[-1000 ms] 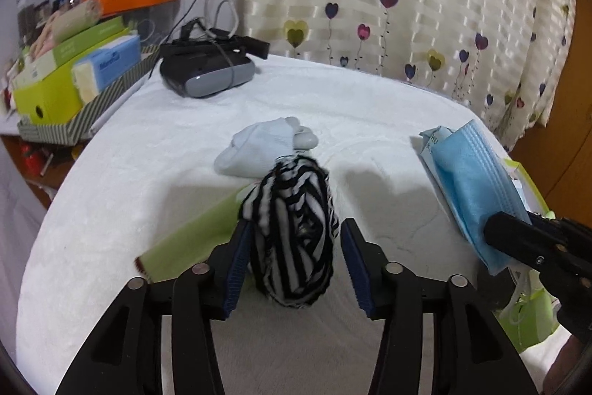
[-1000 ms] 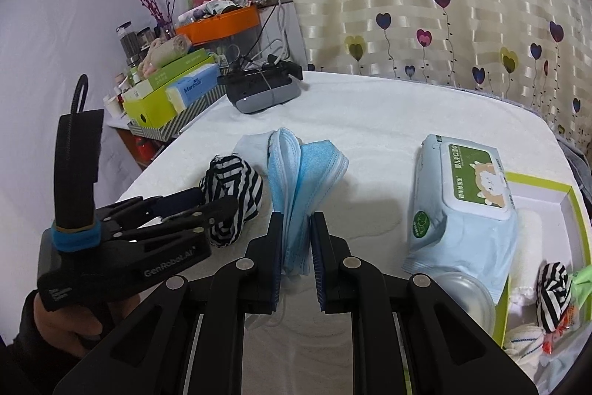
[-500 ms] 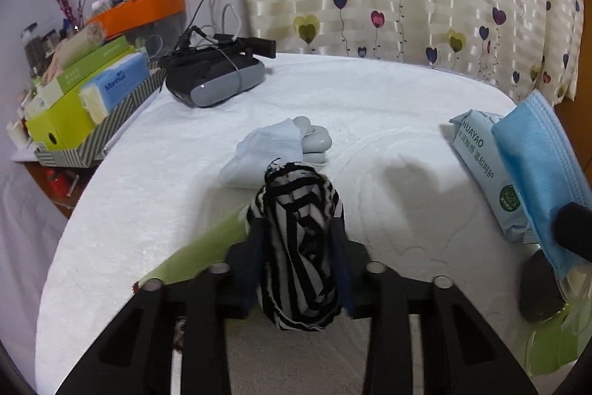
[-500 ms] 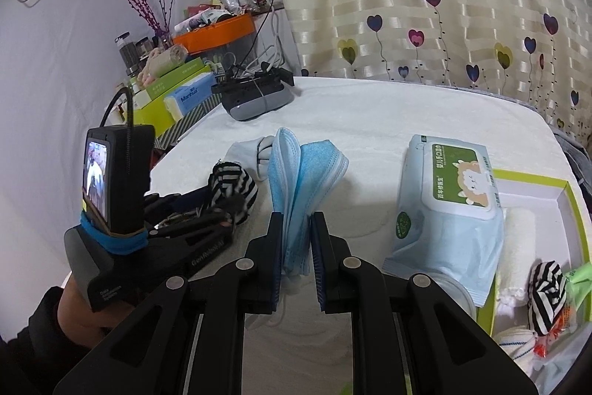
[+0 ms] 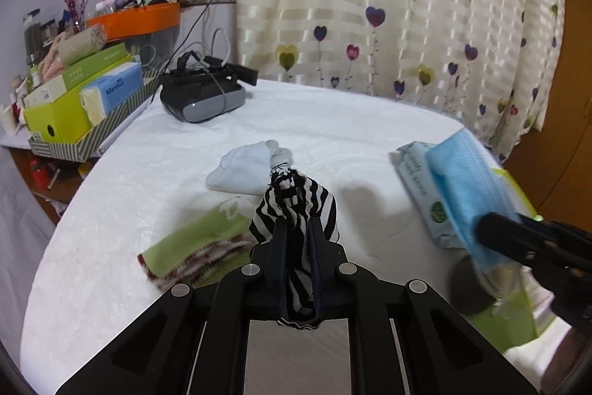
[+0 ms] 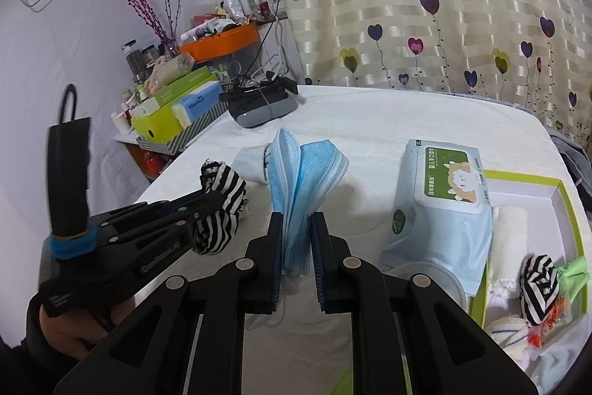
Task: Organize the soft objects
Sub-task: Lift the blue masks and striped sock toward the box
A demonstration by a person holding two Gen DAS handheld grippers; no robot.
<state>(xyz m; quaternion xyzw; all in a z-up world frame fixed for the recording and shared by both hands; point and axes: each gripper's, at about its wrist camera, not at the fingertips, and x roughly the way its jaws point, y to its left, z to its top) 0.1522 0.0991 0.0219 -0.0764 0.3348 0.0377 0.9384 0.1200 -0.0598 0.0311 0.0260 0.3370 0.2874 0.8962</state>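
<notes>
My left gripper [image 5: 298, 228] is shut on a black-and-white striped sock bundle [image 5: 296, 198], squeezed thin and lifted off the white bed; in the right wrist view the same gripper [image 6: 207, 206] shows at the left with the bundle [image 6: 222, 206]. My right gripper [image 6: 298, 224] is shut on a stack of blue face masks [image 6: 299, 173], also seen as blue masks [image 5: 462, 187] in the left wrist view. A pale blue sock [image 5: 248, 169] and a green folded cloth [image 5: 196, 247] lie on the bed.
A wet-wipes pack [image 6: 440, 195] lies beside a green-rimmed box [image 6: 566, 187] holding a white towel roll, another striped bundle [image 6: 538, 287] and other soft items. A black headset [image 5: 201, 95] sits at the back. Cluttered boxes [image 5: 74, 102] stand left. A curtain hangs behind.
My left gripper went from open around the striped bundle to shut on it, then lifted it. The right gripper kept hold of the masks and hardly moved.
</notes>
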